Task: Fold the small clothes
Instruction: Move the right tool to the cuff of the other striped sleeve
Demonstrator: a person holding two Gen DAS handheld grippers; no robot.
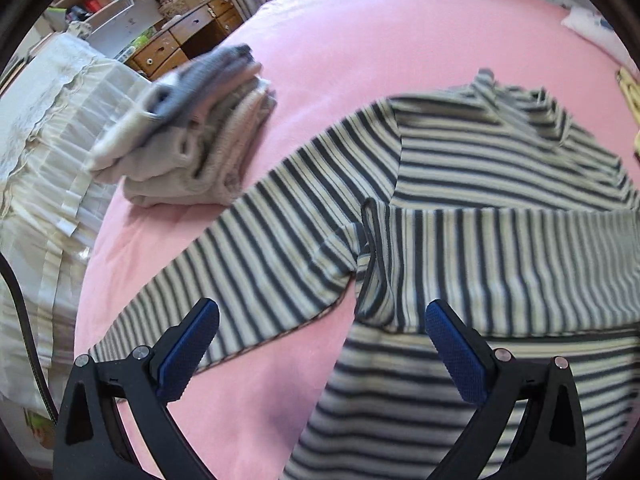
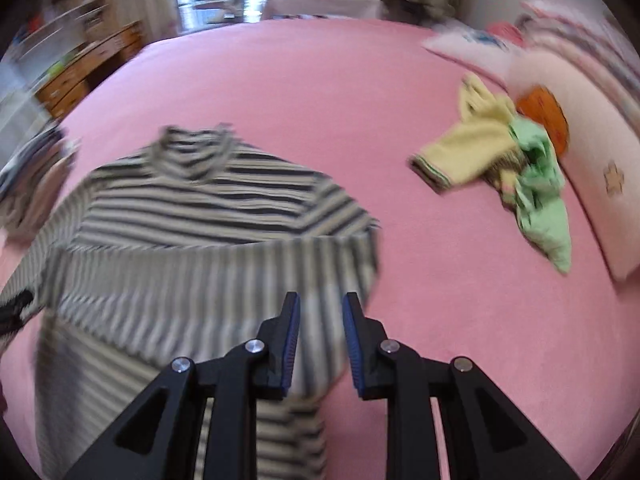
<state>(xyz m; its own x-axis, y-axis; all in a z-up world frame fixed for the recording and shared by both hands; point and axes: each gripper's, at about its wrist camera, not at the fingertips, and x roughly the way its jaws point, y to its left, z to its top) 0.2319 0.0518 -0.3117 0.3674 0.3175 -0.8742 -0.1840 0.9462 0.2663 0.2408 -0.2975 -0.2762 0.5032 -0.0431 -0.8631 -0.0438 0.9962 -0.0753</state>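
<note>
A pink bedsheet point(image 1: 340, 40) fills the scene, with a wooden drawer unit point(image 1: 180, 40) and shelving along the far left wall and a window beyond the bed's far edge. In the left wrist view, the striped turtleneck top point(image 1: 500, 184) lies flat on the sheet, neck pointing away, with one sleeve already laid across the chest as a band of upright stripes and the other sleeve point(image 1: 260, 248) still stretched out toward the near left; that, I judge, is the next part to be folded in. Beside the top, at the sheet's left edge, sits a stack of folded clothes point(image 1: 188, 140) (greys and creams, apparently the finished pile). The left gripper point(image 1: 322, 344) hangs above the sleeve and the hem with its blue pads point(image 1: 184, 356) spread wide and nothing between them. In the right wrist view, blurred throughout, the same top point(image 2: 208, 216) sits left of centre, and a loose heap of yellow and green clothes point(image 2: 516, 168) waits well apart on the right near a pale pink pillow point(image 2: 600, 184), probably still to be folded. The right gripper point(image 2: 321, 344) hovers over the top's near right edge, its jaws narrowed to a slim gap and empty, touching no cloth that I can make out.
</note>
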